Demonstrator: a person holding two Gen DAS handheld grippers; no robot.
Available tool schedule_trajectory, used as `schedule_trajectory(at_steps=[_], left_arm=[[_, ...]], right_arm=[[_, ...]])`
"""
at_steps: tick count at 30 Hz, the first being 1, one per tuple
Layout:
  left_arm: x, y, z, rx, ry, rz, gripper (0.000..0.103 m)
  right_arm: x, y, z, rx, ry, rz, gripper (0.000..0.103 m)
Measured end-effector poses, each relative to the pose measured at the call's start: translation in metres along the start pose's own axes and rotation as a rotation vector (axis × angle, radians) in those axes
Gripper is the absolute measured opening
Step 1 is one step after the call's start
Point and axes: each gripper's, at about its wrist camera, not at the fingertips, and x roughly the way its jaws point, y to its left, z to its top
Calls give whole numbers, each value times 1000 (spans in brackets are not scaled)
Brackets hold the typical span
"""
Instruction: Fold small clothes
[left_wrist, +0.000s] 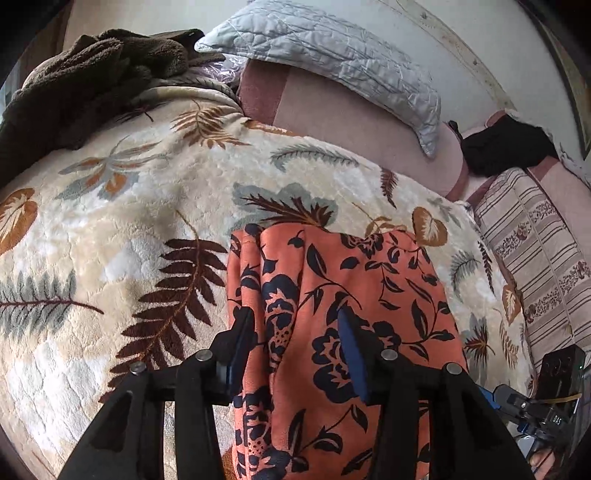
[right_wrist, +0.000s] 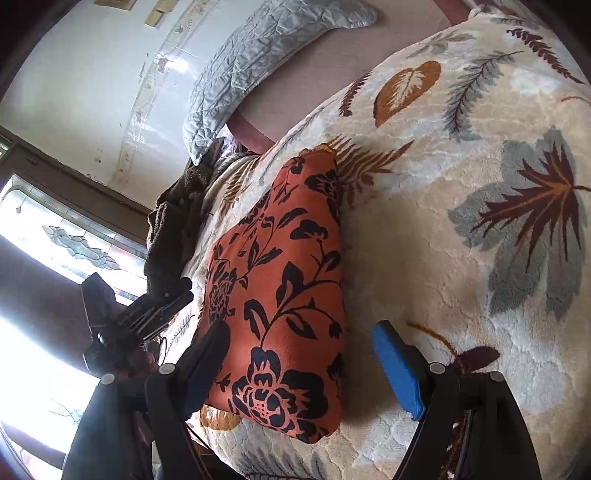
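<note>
Left gripper (left_wrist: 295, 347) poised over the near end of the orange floral garment (left_wrist: 332, 295), its fingers parted with loose cloth lying between them and no pinch apparent. Right gripper (right_wrist: 295, 369) hangs at the garment's near right edge, jaws wide apart; one blue pad (right_wrist: 397, 369) stands clear over the blanket (right_wrist: 461, 258).

The garment lies lengthwise on the blanket as a narrow, already doubled panel with soft rolled edges, so the fold appears partly done. The next move probably calls for pinching both near corners and carrying them to the far end.

The cloth is thin, matte and limp; the blanket is thick, plush and leaf-patterned. Beyond lie a brown fleecy heap (left_wrist: 92, 74) and a quilted grey pillow (left_wrist: 332, 55).
</note>
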Motion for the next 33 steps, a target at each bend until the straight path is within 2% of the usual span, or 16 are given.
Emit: schedule_trajectory(at_steps=[2,3,6,9,11,14,18,21,24,26,27,29,30,33], left_arm=[[14,1,0,-2,42,24,47],[20,4,-1,-11,55,19,43],[26,13,-2,-42,71,4,16],[20,20,-2,-58,55,-17,10],[17,20,-3,-48,36,-4,9],[25,24,-7,-60,49,7,10],[21,24,-7,-62,43,34,14],[-11,7,-10,6,-26,126,16],[-40,-13,-22,46,-86,65,20],[-44,-27,-33,82,-97,51,25],[-39,-29,-39,84,-89,53,26],[-11,-26,-49,59,6,135,26],[2,-21,-55,50,45,165,27],[0,-20,-64,70,-5,189,30]], right_arm=[[1,-2,0,8,1,7,82],[1,-1,0,5,0,11,82],[1,1,2,-6,1,9,82],[4,0,8,-8,10,1,82],[5,-1,16,8,13,3,82],[14,-4,30,38,24,21,82],[46,-21,38,144,126,55,83],[59,-28,37,189,162,84,83],[65,-29,33,207,190,131,82],[66,-27,31,196,197,129,76],[68,-26,30,194,202,114,69],[70,-24,30,173,203,63,54],[71,-19,30,128,204,9,43],[65,22,24,-93,169,-177,38]])
